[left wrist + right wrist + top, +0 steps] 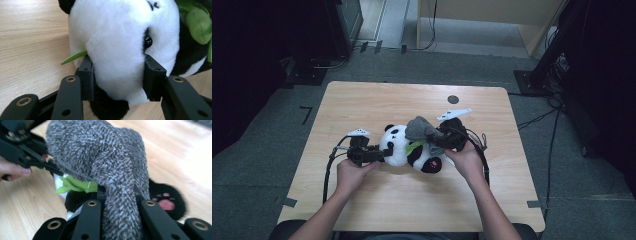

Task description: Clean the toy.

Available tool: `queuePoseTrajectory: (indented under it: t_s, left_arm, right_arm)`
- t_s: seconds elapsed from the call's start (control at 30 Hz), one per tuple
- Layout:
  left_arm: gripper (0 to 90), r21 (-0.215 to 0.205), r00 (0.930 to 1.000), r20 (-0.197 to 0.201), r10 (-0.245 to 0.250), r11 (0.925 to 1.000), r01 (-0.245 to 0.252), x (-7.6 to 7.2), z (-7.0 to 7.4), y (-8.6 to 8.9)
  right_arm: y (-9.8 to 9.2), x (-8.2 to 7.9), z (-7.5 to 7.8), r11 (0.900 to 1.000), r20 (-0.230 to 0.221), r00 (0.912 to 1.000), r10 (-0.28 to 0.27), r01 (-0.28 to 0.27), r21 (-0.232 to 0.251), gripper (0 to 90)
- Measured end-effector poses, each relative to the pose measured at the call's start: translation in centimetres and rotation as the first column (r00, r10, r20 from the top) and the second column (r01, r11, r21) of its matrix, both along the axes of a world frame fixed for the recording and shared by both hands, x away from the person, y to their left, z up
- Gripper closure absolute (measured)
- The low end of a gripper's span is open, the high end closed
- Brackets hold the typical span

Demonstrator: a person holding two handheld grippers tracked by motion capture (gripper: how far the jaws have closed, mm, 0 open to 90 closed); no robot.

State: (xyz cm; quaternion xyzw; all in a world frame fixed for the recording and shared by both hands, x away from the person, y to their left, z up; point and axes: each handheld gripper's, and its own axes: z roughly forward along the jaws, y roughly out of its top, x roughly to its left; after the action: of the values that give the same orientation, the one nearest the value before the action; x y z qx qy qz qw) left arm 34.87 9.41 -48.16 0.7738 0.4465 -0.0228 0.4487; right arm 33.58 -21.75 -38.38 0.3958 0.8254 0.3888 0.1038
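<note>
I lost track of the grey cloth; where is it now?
High view: the grey cloth is draped over the plush panda at table centre, pinched by the right hand-held gripper.

We see a light wooden table with rounded corners (362, 102), its grain running lengthwise, standing on a grey carpeted floor (257, 165). A small dark round disc (453, 99) lies near the table's far edge. Beyond the table stands a pale wooden panel structure (492, 12); at the left rear there is a dark cabinet (344, 22), and at the right a black stand with a flat base (537, 75). Black cables (537, 119) trail across the carpet to the right. Strips of dark tape (305, 114) mark the floor. The side areas lie in deep shadow, while the table is evenly lit.
</note>
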Motion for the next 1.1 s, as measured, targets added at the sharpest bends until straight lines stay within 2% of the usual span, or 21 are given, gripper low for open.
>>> queuePoseTrajectory:
  t_s: [0.07, 0.1, 0.17, 0.3, 0.37, 0.43, 0.53, 0.57, 0.6, 0.8, 0.9, 1.03, 1.1]
  left_arm:
    - [52.6, -0.001, 1.0, -0.001, 0.001, 1.0, -0.001, 0.0, 0.0, 0.0]
    - [52.5, -0.001, 1.0, 0.001, 0.002, 1.0, -0.002, 0.0, 0.0, 0.0]
    - [52.5, -0.001, 1.0, 0.005, 0.0, 1.0, 0.0, -0.1, 0.0, 0.0]
    - [52.3, -0.006, 0.9999, 0.008, -0.006, 1.0, 0.006, -0.3, 0.0, 0.0]
    - [51.7, -0.006, 0.9999, 0.013, -0.01, 0.9999, 0.01, -0.5, 0.1, 0.0]
    - [49.8, -0.001, 0.9994, 0.022, -0.026, 0.9997, 0.026, -0.6, 0.0, 0.0]
    - [46.1, -0.01, 0.9994, 0.018, -0.03, 0.9995, 0.03, -0.5, -0.2, 0.2]
    - [46.1, -0.021, 0.9994, 0.018, -0.028, 0.9994, 0.029, -0.4, -0.3, 0.3]
    - [42.0, -0.039, 0.9992, 0.017, -0.036, 0.9986, 0.037, -0.2, -0.4, 0.4]
    - [34.8, -0.048, 0.9966, 0.02, -0.081, 0.9955, 0.081, 0.3, -0.4, 0.7]
    - [32.1, -0.035, 0.9902, 0.053, -0.13, 0.9907, 0.132, 0.8, -0.5, 0.8]
    - [29.7, -0.001, 0.9762, 0.106, -0.189, 0.9817, 0.19, 1.2, -0.5, 0.8]
    - [29.5, -0.001, 0.9711, 0.121, -0.206, 0.9783, 0.207, 1.4, -0.6, 0.9]
  right_arm:
    - [-0.2, -0.2, 0.5, 1.0, 0.011, 0.9999, -0.003, 0.003, 0.012, 79.3]
    - [-0.3, -0.8, 1.3, 1.0, 0.033, 0.9995, -0.003, 0.003, 0.023, 79.3]
    - [0.0, -1.2, 1.6, 0.999, 0.045, 0.9988, 0.016, -0.017, 0.028, 79.3]
    - [1.6, -1.3, 0.2, 0.999, 0.02, 0.9984, 0.053, -0.053, 0.004, 79.2]
    - [2.5, -0.9, -0.8, 0.998, -0.006, 0.9975, 0.07, -0.07, -0.001, 79.1]
    - [3.1, -0.5, -1.7, 0.997, -0.014, 0.9968, 0.078, -0.078, -0.013, 79.1]
    - [3.2, 0.3, -2.4, 0.996, -0.035, 0.9955, 0.088, -0.087, 0.02, 79.0]
    - [3.2, 0.3, -2.4, 0.996, -0.035, 0.9955, 0.088, -0.087, 0.02, 79.0]
    - [2.9, 0.8, -2.6, 0.996, -0.045, 0.9955, 0.083, -0.081, 0.046, 79.1]
    - [2.3, 1.3, -2.9, 0.994, -0.051, 0.9948, 0.088, -0.085, 0.064, 79.1]
    - [1.9, 1.9, -3.1, 0.992, -0.059, 0.9937, 0.095, -0.089, 0.087, 79.1]
    - [1.6, 2.5, -3.2, 0.992, -0.066, 0.9931, 0.097, -0.091, 0.088, 79.1]
    - [1.5, 2.8, -3.1, 0.992, -0.074, 0.9923, 0.099, -0.093, 0.089, 79.1]
